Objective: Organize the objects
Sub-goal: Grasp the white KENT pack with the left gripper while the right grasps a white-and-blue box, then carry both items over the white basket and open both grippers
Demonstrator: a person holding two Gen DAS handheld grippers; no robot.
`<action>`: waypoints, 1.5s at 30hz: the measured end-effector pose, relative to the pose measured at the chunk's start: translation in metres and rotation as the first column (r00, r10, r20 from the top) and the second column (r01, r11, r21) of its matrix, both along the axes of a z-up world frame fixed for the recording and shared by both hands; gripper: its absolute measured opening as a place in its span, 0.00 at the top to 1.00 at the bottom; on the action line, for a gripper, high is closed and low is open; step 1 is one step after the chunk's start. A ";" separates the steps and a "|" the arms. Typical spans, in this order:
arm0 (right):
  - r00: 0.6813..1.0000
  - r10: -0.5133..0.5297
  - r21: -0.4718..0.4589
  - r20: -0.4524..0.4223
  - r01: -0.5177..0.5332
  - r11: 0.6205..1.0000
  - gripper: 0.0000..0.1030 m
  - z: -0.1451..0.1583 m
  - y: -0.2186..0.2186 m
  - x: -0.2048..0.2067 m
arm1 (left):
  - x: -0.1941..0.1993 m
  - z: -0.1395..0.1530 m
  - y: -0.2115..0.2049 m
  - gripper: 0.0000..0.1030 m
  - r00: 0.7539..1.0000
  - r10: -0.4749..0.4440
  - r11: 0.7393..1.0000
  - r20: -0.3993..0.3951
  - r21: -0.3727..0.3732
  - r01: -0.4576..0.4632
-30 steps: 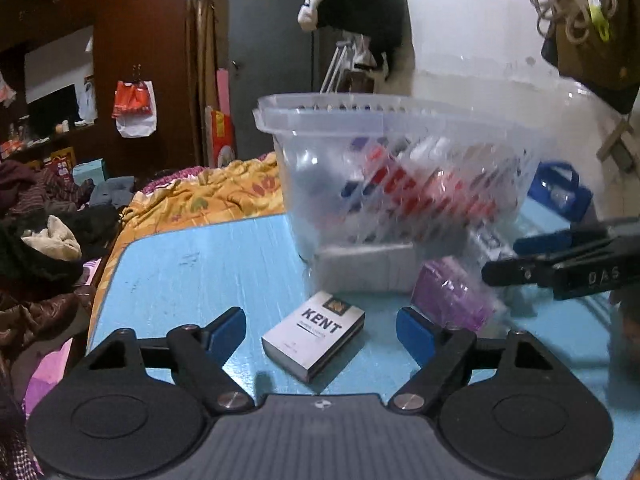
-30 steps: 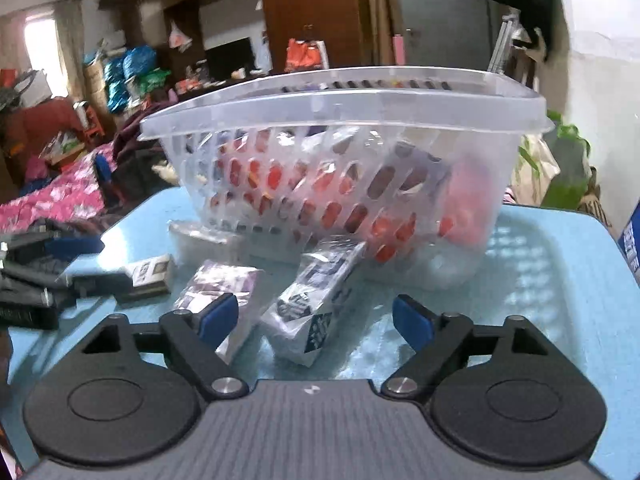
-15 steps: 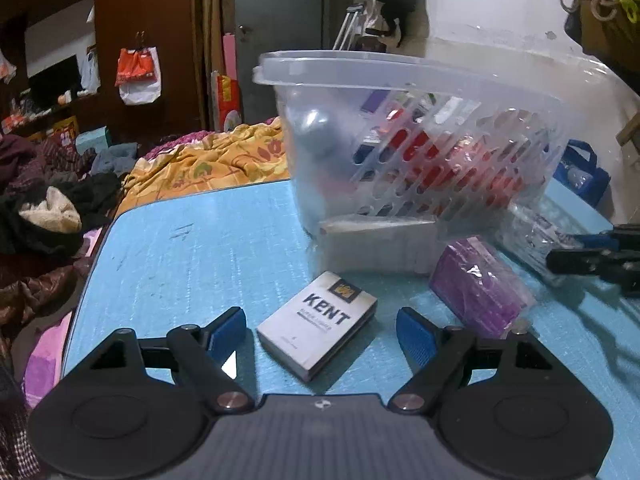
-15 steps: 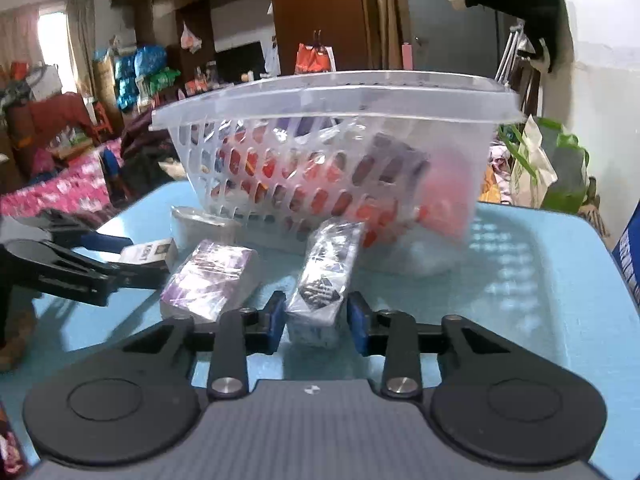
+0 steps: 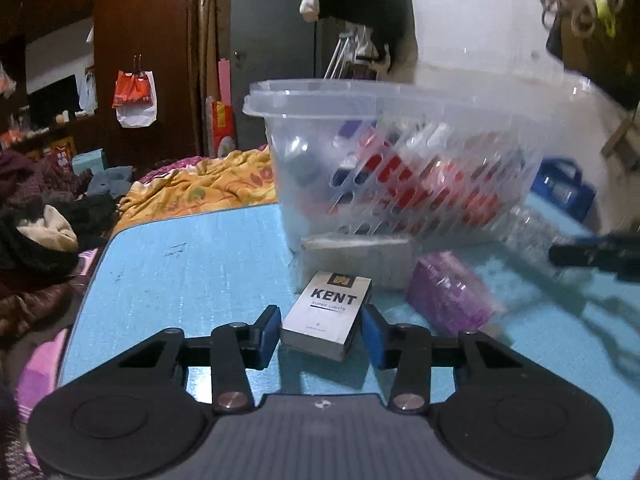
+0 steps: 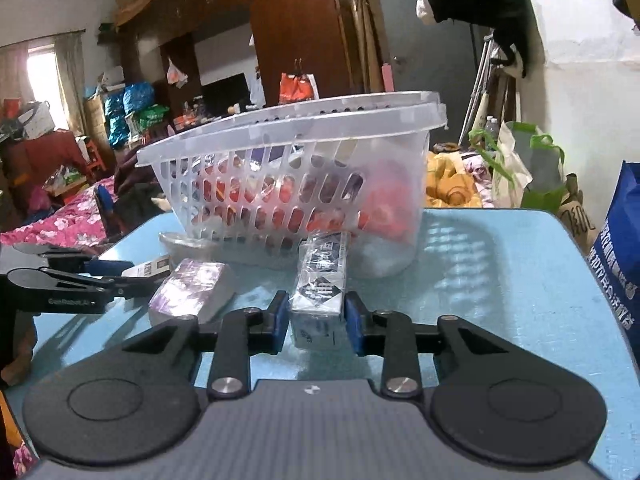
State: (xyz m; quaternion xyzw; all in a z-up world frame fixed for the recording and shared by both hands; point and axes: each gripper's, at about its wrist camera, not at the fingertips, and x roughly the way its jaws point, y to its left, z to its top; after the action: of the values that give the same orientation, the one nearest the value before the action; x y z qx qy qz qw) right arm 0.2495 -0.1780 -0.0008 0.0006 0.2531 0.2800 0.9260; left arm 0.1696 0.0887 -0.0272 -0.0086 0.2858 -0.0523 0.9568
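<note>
A clear plastic basket [image 5: 372, 96] holding several packs stands on the blue table [image 5: 192, 264]; it also shows in the right wrist view [image 6: 288, 120]. My left gripper [image 5: 320, 330] is shut on a grey KENT pack [image 5: 326, 312] lying on the table. My right gripper [image 6: 314, 316] is shut on a black-and-white wrapped pack [image 6: 320, 280], lifted off the table before the basket. A purple pack [image 5: 448, 298] lies between them, also in the right wrist view [image 6: 192, 292]. The left gripper also shows in the right wrist view [image 6: 120, 276].
A clear-wrapped whitish pack [image 5: 356, 256] lies against the basket's foot. A blue bag [image 6: 620, 272] stands at the table's right edge. Bedding and clothes [image 5: 48, 232] lie beyond the far left edge. Bags and a plant [image 6: 520, 168] stand behind the table.
My left gripper has closed its fingers onto the KENT pack. My right gripper closed on the wrapped pack half a second ago and has now raised it.
</note>
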 end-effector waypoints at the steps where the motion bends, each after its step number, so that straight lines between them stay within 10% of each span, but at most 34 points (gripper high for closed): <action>1: 1.000 0.000 -0.002 -0.002 0.000 1.000 0.68 0.000 0.000 0.001 | -0.003 0.001 0.000 0.54 1.000 -0.005 1.000 0.016 -0.015 0.005; 22: 0.995 0.026 0.074 0.098 -0.034 0.997 0.68 0.005 -0.007 -0.017 | -0.025 0.012 0.019 0.60 0.979 -0.020 0.990 0.205 -0.132 0.048; 31: 0.995 0.026 0.094 0.097 -0.035 0.995 0.68 0.006 -0.007 -0.015 | -0.029 0.006 0.014 0.60 0.992 -0.016 0.998 0.122 -0.055 0.022; 38: 0.996 0.025 0.099 0.089 -0.034 0.995 0.68 0.006 -0.008 -0.014 | -0.032 -0.001 0.005 0.15 0.999 -0.010 0.996 0.048 0.093 0.005; 45: 0.996 0.028 0.100 0.080 -0.036 0.994 0.67 0.005 -0.009 -0.015 | -0.013 -0.010 0.012 0.26 0.995 0.024 0.998 -0.096 0.055 -0.019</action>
State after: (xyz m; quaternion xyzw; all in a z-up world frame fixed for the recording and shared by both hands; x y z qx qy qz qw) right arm 0.2349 -0.1869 0.0043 0.0327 0.2020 0.3073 0.9293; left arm 0.1562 0.1006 -0.0368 0.0115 0.3329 -0.0338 0.9423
